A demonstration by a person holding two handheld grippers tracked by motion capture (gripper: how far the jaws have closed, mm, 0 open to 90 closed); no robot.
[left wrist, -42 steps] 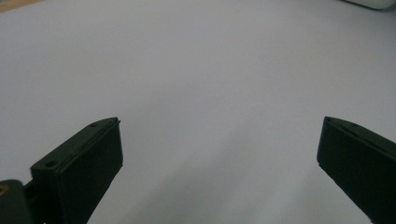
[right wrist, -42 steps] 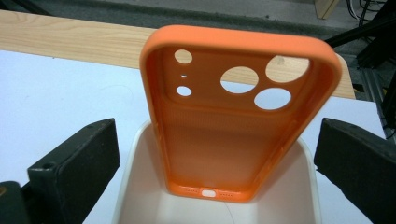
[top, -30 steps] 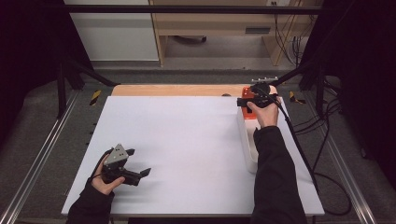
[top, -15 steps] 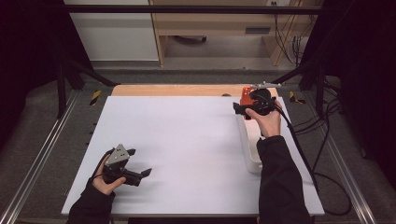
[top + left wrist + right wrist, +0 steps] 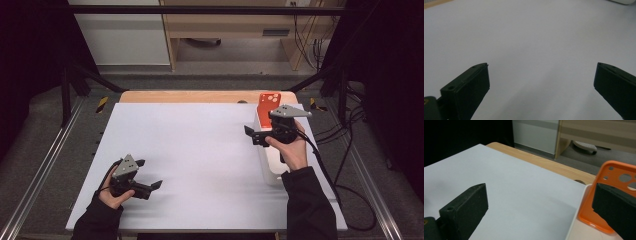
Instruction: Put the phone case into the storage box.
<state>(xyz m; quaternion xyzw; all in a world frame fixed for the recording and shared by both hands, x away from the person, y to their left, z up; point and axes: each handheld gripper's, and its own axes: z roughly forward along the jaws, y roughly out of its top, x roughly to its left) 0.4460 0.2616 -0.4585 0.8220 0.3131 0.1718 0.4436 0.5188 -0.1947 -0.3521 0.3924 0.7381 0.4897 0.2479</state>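
Observation:
An orange phone case with camera cut-outs stands tilted at the far end of a long white tray on the right of the white table. My right gripper hovers just in front of the case, open with nothing between its jaws. In the right gripper view the case sits behind the right jaw, the gripper wide open over the white tray's edge. My left gripper rests at the near left, open and empty; in the left gripper view the gripper looks across bare white surface.
The white table top has a wooden strip along its far edge. Metal rails run down both sides. Cables trail off the right edge. A corner of the white tray sits at the top right of the left gripper view.
My right gripper has drawn back from the far right corner toward the near side, leaving the orange case uncovered. The left gripper has barely moved.

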